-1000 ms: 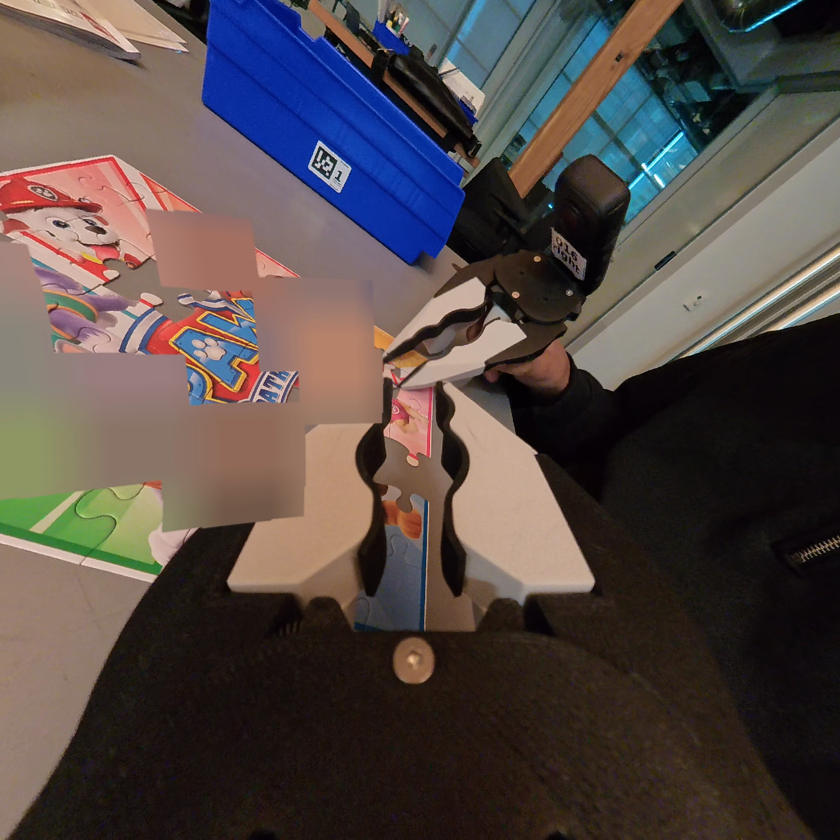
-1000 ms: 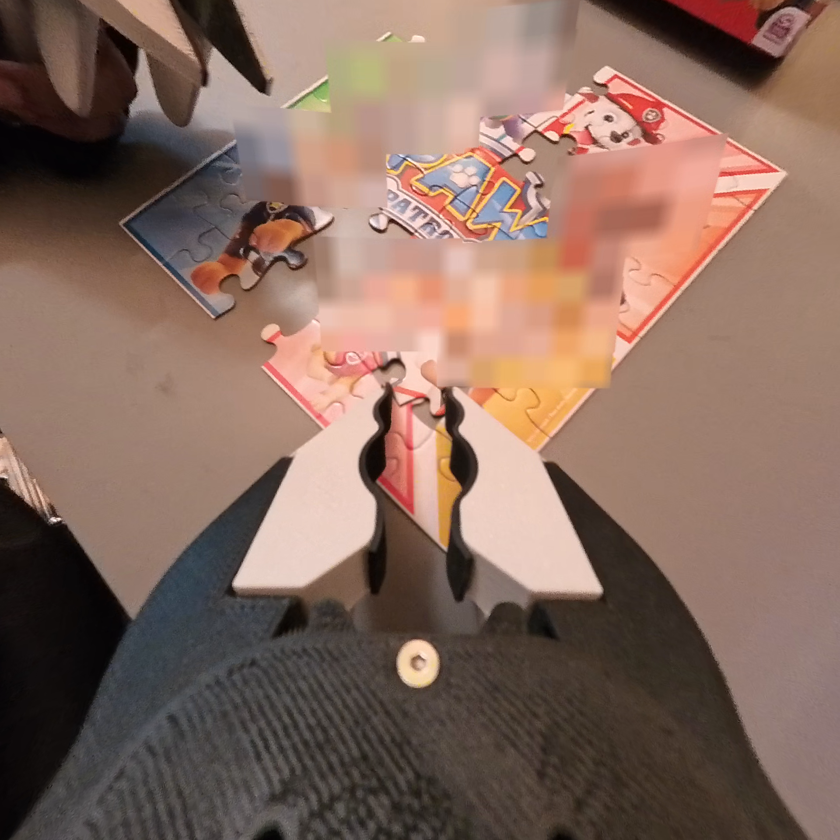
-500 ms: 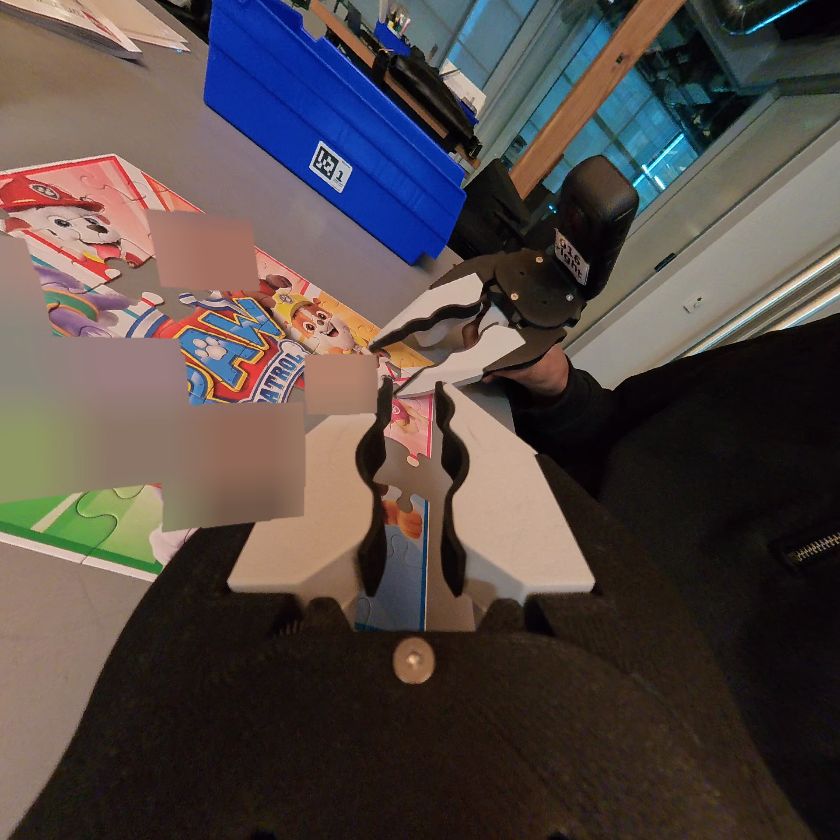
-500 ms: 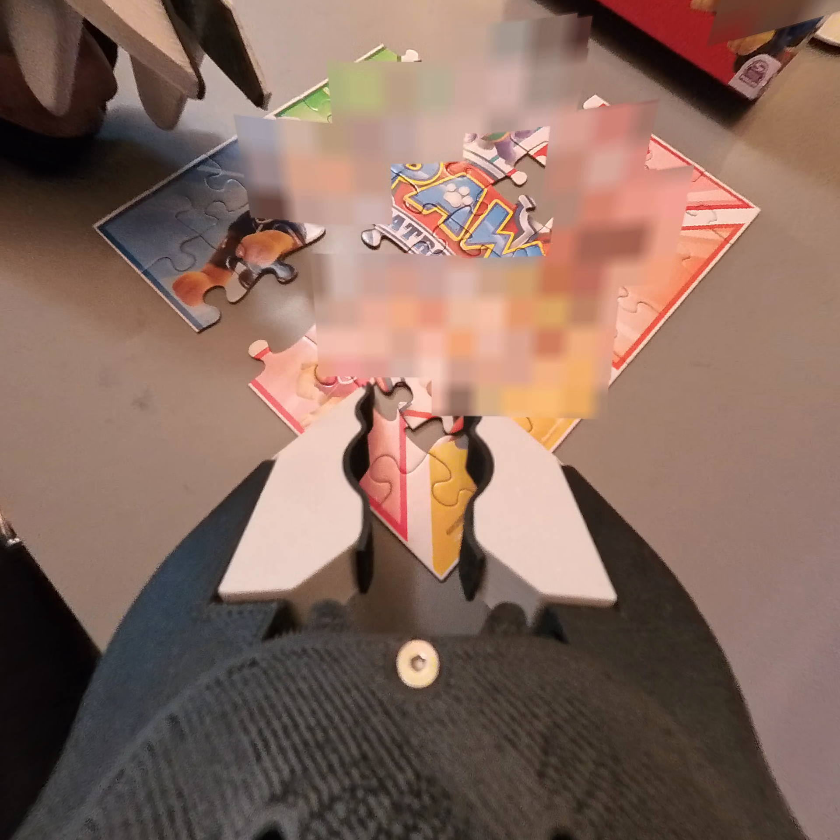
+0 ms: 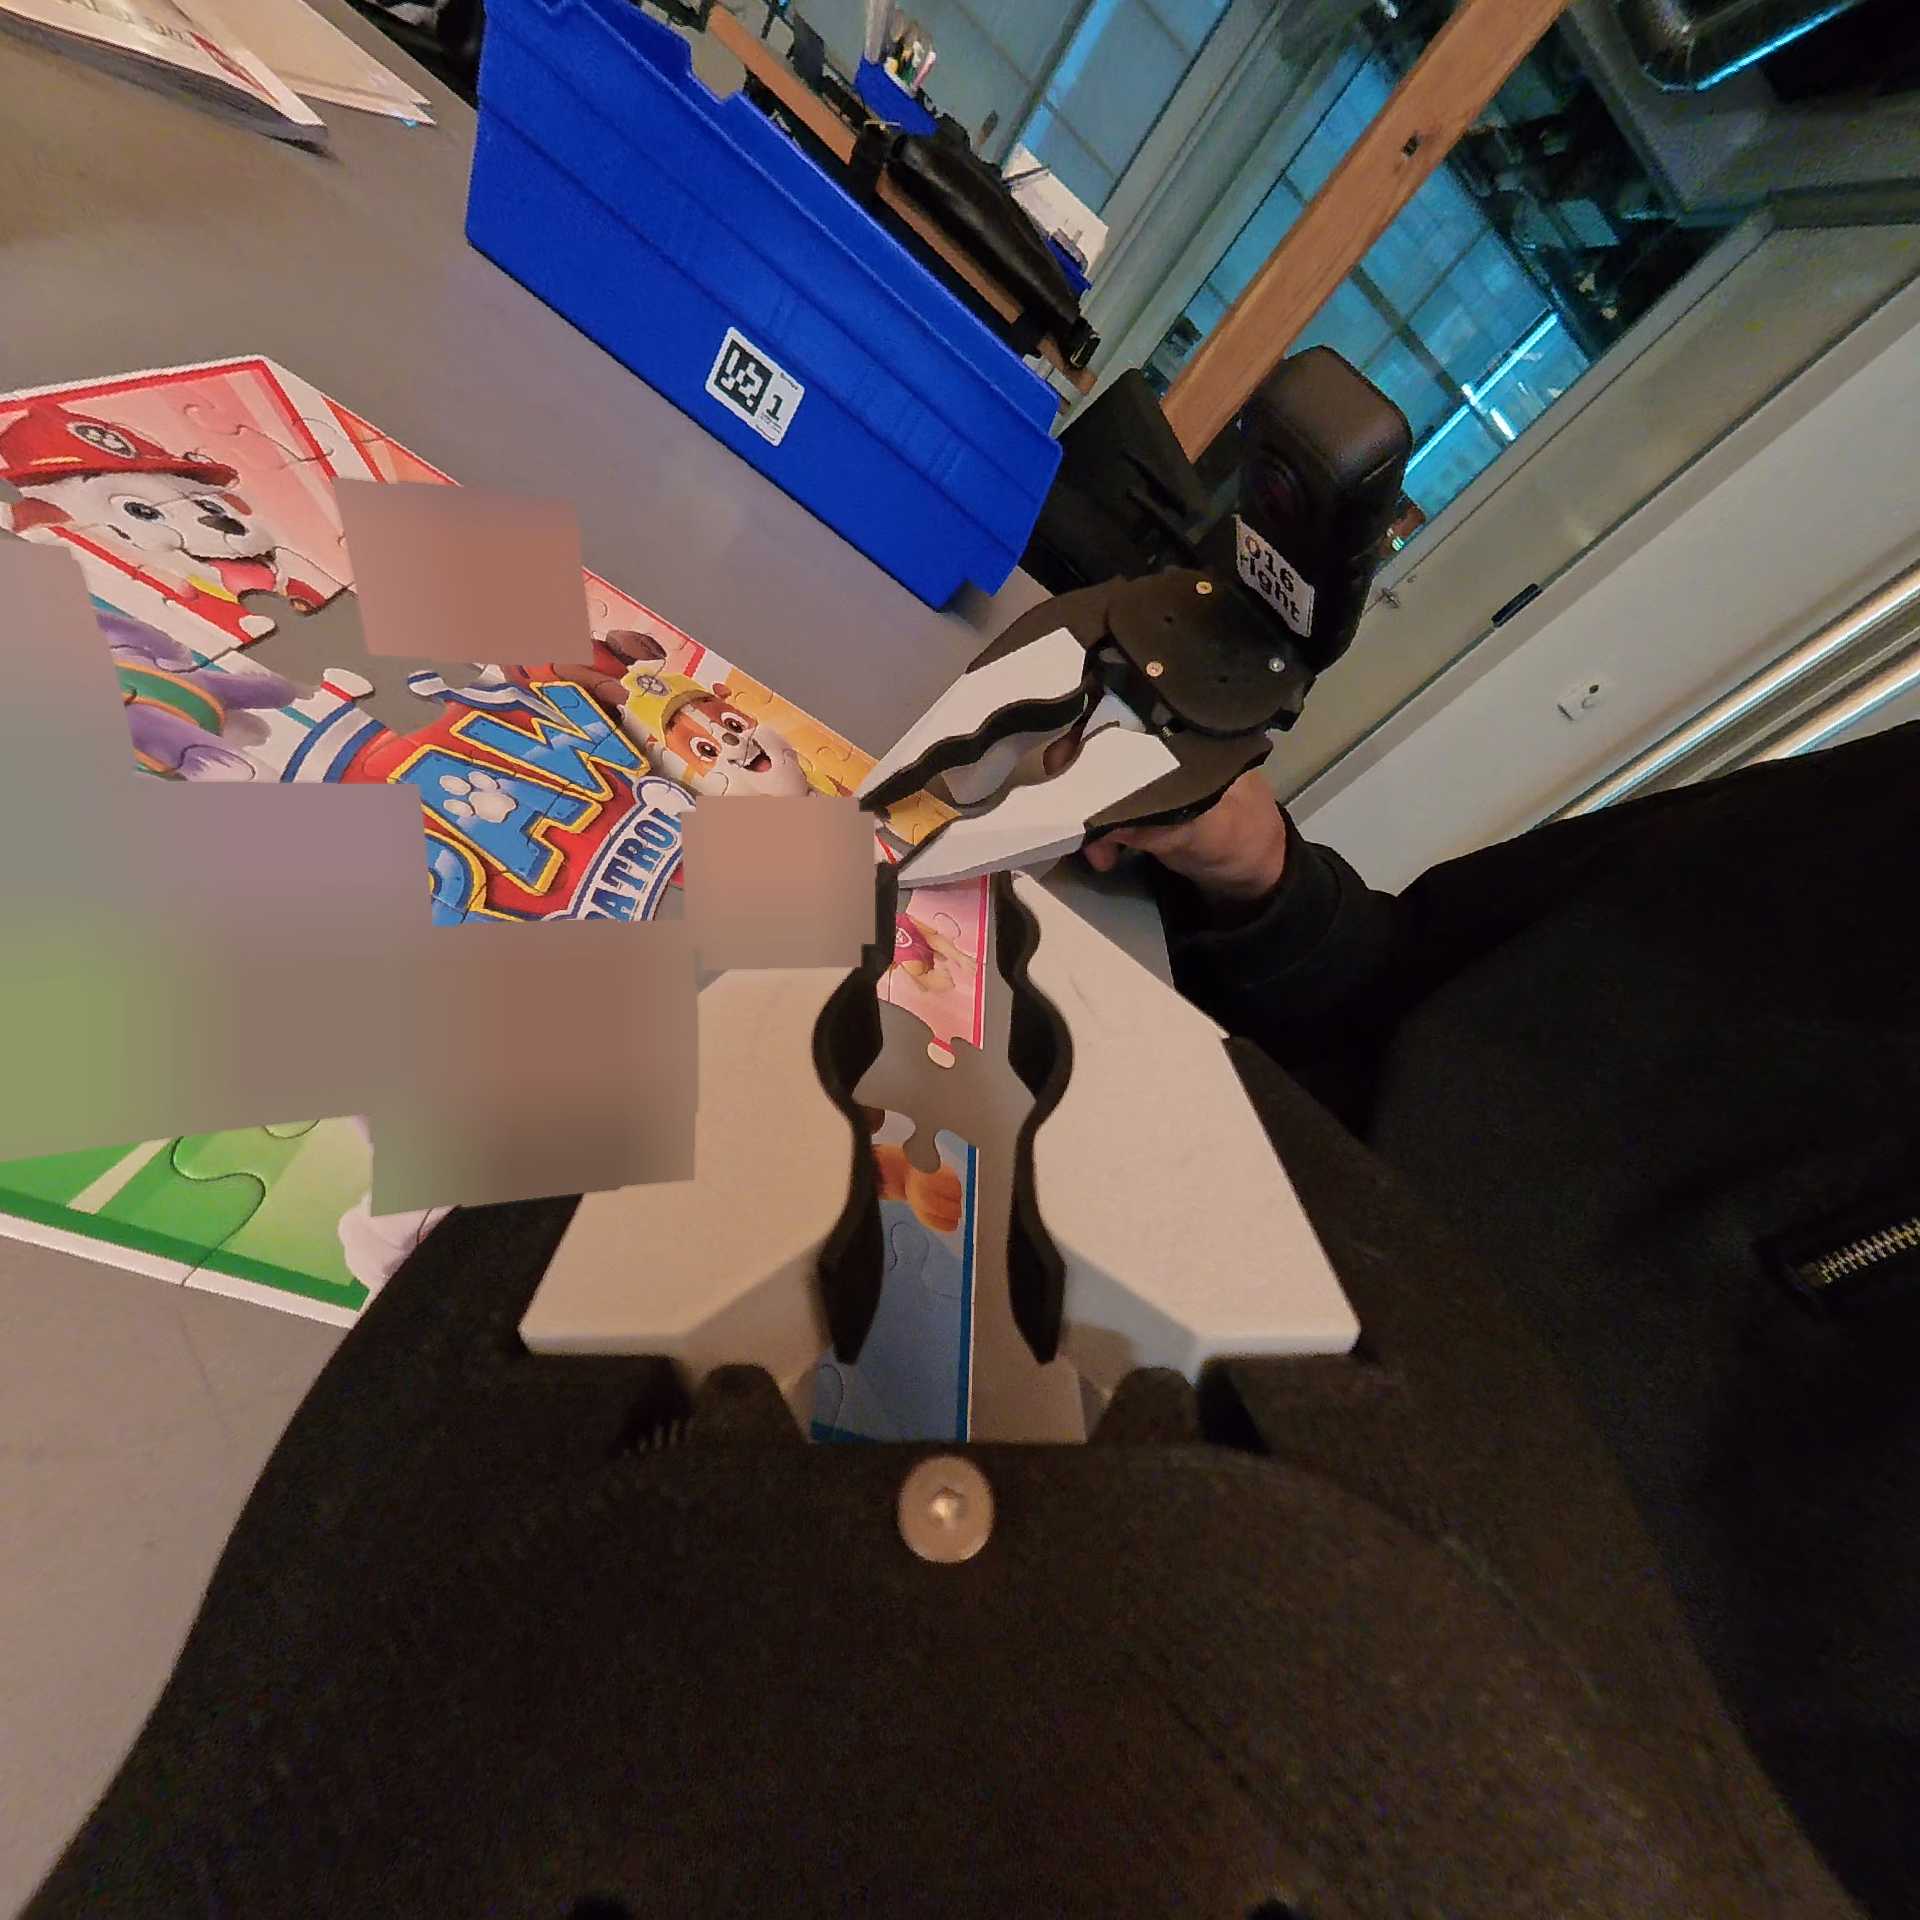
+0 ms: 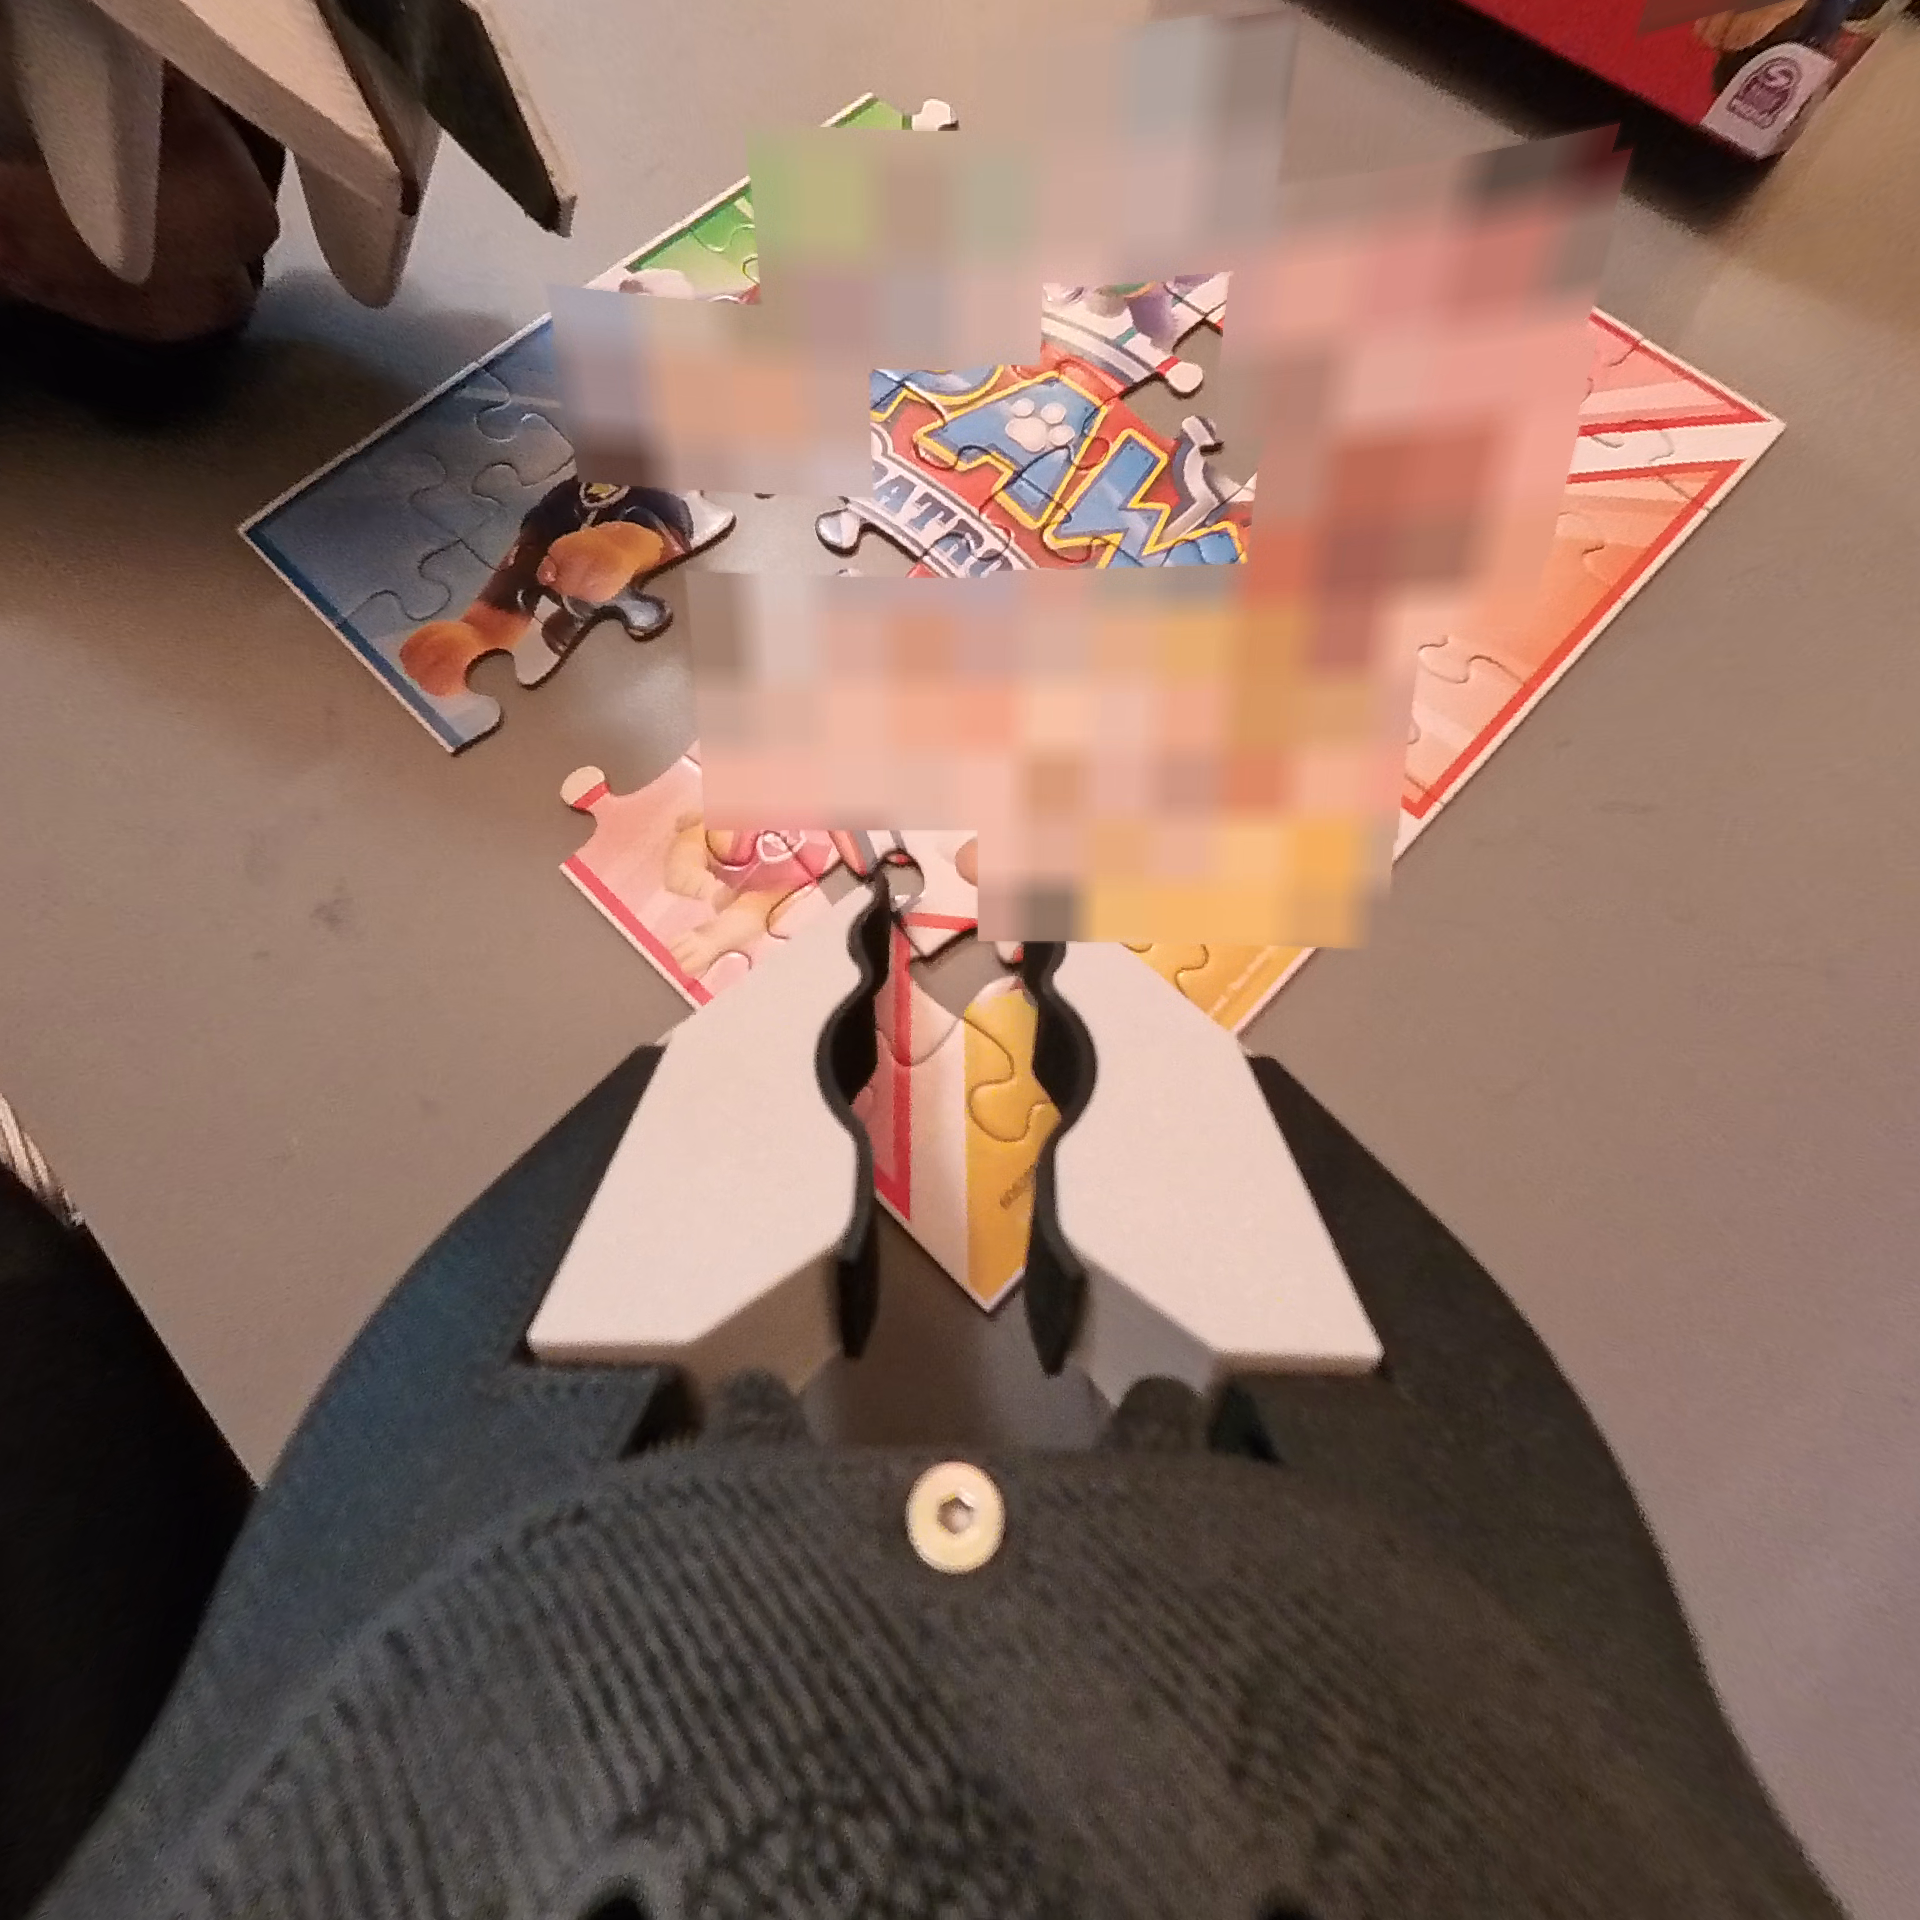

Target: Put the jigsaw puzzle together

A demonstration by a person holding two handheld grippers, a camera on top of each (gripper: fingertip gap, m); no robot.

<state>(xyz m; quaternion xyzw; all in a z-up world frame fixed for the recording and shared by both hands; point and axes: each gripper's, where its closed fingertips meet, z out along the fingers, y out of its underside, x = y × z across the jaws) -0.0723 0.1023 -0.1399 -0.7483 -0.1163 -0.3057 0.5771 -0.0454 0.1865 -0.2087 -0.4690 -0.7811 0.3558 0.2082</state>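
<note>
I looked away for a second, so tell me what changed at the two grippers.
The right gripper spread its jaws wider, then narrowed them again at the jigsaw puzzle's pink-and-yellow corner; whether it grips a piece is unclear. The left gripper stayed open above the blue corner, and the puzzle did not move.

A blue plastic bin (image 5: 748, 301) bearing a small white label stands on the grey table (image 5: 156, 270), papers (image 5: 208, 62) lie nearby, and a red box (image 6: 1662, 52) sits at the far edge.
</note>
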